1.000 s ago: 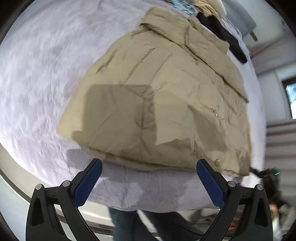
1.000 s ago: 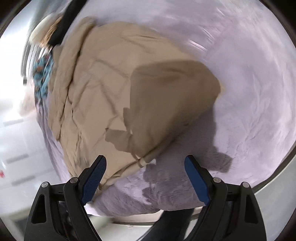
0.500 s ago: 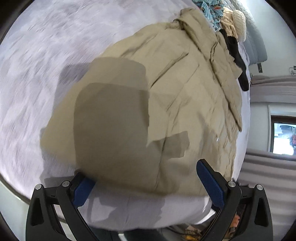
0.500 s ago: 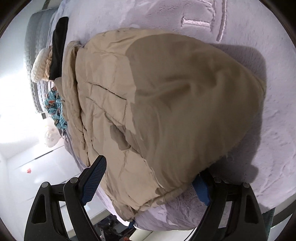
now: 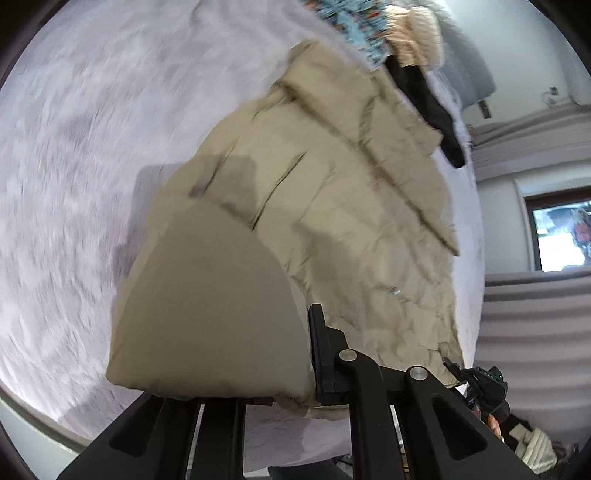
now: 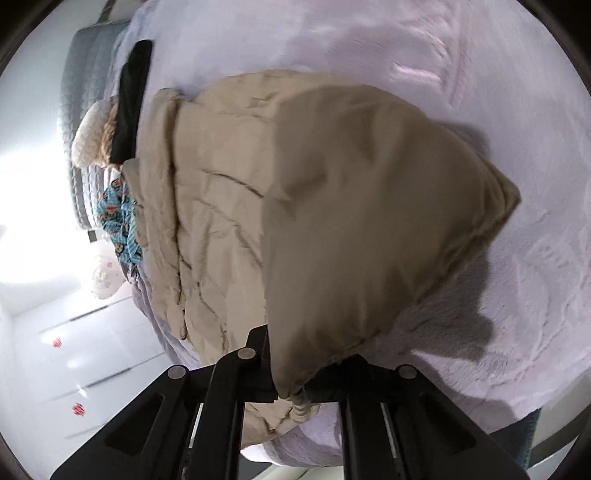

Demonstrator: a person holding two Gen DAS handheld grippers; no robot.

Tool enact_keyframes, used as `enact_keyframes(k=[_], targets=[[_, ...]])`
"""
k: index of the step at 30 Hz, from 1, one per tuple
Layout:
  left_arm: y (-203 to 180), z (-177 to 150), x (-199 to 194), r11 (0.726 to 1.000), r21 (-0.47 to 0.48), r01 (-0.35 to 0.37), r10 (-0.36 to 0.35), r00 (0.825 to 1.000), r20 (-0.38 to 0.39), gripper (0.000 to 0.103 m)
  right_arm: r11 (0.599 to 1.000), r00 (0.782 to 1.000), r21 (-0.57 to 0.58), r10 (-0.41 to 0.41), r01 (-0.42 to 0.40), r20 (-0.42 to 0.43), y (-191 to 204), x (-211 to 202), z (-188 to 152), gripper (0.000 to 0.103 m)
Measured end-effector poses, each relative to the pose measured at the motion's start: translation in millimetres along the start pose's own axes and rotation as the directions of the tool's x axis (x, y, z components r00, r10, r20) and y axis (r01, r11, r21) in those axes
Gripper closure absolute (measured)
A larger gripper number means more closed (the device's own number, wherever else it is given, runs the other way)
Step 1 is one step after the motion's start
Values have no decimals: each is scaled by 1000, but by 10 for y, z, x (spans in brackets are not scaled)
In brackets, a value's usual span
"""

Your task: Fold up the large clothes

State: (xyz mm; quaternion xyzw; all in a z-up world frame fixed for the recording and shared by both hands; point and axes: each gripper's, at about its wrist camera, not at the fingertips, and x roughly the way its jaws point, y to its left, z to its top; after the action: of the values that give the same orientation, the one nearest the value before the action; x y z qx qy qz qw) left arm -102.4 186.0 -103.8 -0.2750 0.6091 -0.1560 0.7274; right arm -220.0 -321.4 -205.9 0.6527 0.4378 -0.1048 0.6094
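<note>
A beige padded jacket (image 5: 332, 221) lies spread on a lilac bed cover (image 5: 74, 147), collar at the far end. My left gripper (image 5: 295, 391) is closing its jaws on the jacket's near hem corner. That corner bulges up between the fingers and hides the left one. In the right wrist view the same jacket (image 6: 332, 184) rests on the bed cover (image 6: 517, 332). My right gripper (image 6: 295, 391) is closing its jaws on the other hem corner, where the cloth is bunched and pinched between the pads.
Beyond the collar lie a black garment (image 5: 424, 96), a cream knit hat (image 5: 417, 33) and a blue patterned cloth (image 5: 354, 26). A grey headboard (image 5: 469, 66) stands behind them. White cupboard doors (image 6: 55, 350) are past the bed's edge.
Both grippers stood open near the hem; each moved in over a hem corner and has closed on it. The gripped corners now bulge upward.
</note>
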Motion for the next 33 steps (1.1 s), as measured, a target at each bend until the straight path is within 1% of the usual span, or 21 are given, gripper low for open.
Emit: enact_keyframes(k=[2, 4, 6, 9, 11, 14, 16, 18, 19, 20, 22, 24, 26, 28, 31, 33], targets=[[-67, 102, -136, 999, 31, 15, -16, 1000, 22, 88, 999, 1000, -42, -3, 3, 11, 129, -43, -2, 93], [-212, 235, -242, 998, 64, 27, -30, 998, 47, 88, 996, 1000, -90, 3, -1, 23, 311, -97, 3, 93], [-316, 353, -338, 996, 83, 32, -37, 997, 65, 88, 989, 999, -151, 15, -9, 35, 548, -177, 33, 93], [-538, 621, -479, 992, 124, 11, -26, 993, 119, 89, 974, 999, -227, 35, -25, 37, 881, -253, 100, 93], [-688, 792, -553, 991, 133, 0, -21, 987, 161, 88, 957, 998, -288, 43, -31, 35, 1119, -289, 174, 93], [-960, 1094, -671, 991, 133, -32, -2, 970, 243, 88, 924, 998, -379, 60, -49, 19, 1565, -301, 370, 93], [-1161, 1318, -714, 988, 132, -76, 34, 955, 295, 88, 897, 997, -436, 74, -69, -4, 1934, -270, 584, 93], [-1340, 1560, -699, 985, 119, -122, 77, 941, 330, 88, 870, 997, -486, 79, -79, -22, 2267, -212, 765, 93], [-1411, 1645, -649, 984, 117, -136, 89, 936, 341, 88, 861, 997, -503, 75, -79, -27, 2380, -182, 823, 93], [-1478, 1750, -609, 981, 117, -157, 106, 928, 357, 88, 840, 998, -537, 61, -70, -35, 2592, -106, 946, 93], [-1602, 1975, -478, 970, 120, -211, 152, 914, 375, 89, 816, 999, -576, 37, -47, -30, 2846, 9, 1065, 93], [-1665, 2220, -305, 954, 122, -274, 209, 901, 380, 89, 795, 1000, -606, 9, -19, -21, 3100, 194, 1254, 93], [-1662, 2475, -80, 940, 123, -319, 254, 892, 374, 88, 791, 1000, -611, -7, 0, -9, 3281, 409, 1431, 93], [-1604, 2663, 173, 933, 116, -342, 281, 889, 361, 89, 793, 999, -608, -32, 27, 3, 3387, 685, 1591, 93], [-1472, 2915, 595, 918, 106, -383, 330, 884, 332, 88, 804, 997, -590, -69, 73, 29, 3421, 1109, 1744, 93], [-1397, 3042, 856, 908, 115, -403, 353, 883, 308, 88, 810, 995, -578, -91, 98, 42, 3378, 1347, 1864, 93]])
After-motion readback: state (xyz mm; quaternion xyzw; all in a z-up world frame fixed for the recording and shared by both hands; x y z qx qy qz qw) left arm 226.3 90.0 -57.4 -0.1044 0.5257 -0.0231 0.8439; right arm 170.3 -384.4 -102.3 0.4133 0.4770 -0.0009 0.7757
